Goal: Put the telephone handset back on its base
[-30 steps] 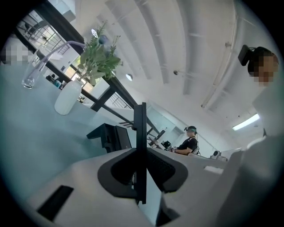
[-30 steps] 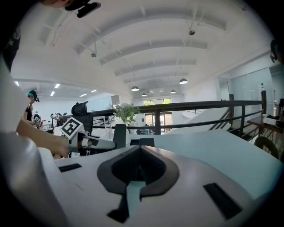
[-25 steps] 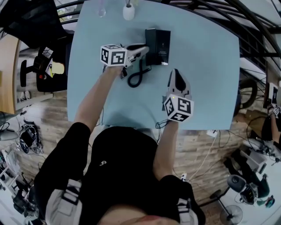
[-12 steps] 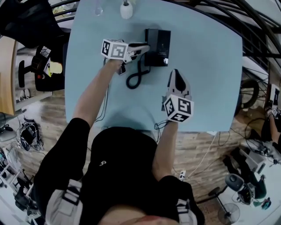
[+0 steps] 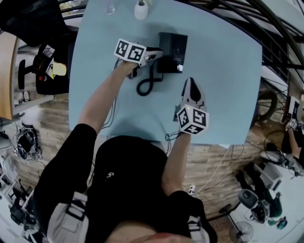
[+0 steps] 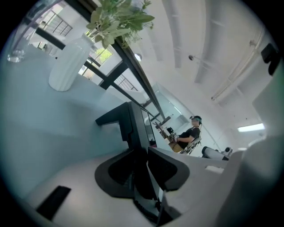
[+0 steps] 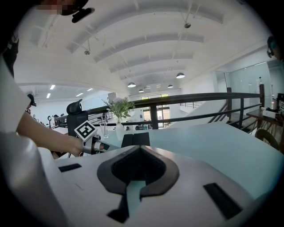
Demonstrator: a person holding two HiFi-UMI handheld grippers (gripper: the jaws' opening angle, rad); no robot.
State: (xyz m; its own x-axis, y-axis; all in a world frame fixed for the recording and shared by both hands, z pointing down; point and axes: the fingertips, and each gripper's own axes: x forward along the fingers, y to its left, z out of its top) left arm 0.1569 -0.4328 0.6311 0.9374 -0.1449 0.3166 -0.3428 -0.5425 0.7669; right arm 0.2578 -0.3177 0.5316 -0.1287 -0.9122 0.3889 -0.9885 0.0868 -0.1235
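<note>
The black telephone base [image 5: 177, 47] lies at the far middle of the pale blue table [image 5: 228, 71]. The black handset [image 5: 164, 47] lies along its left side, its cord [image 5: 147, 83] looping toward me. My left gripper [image 5: 159, 53] reaches in from the left with the handset [image 6: 134, 128] between its jaws. The jaws are opening, and a thin light gap shows beside the handset. My right gripper [image 5: 191, 85] rests on the table nearer me, right of the cord, shut and holding nothing. In the right gripper view [image 7: 140, 170] it points at the base [image 7: 135, 139].
A white vase [image 5: 140, 10] with a plant and a clear glass [image 5: 110, 7] stand at the table's far edge, just left of the phone. The vase [image 6: 66, 62] rises close behind the handset in the left gripper view. Chairs, cables and a railing surround the table.
My left gripper has edged slightly right toward the base, and its marker cube has tilted. The right gripper stays where it was.
</note>
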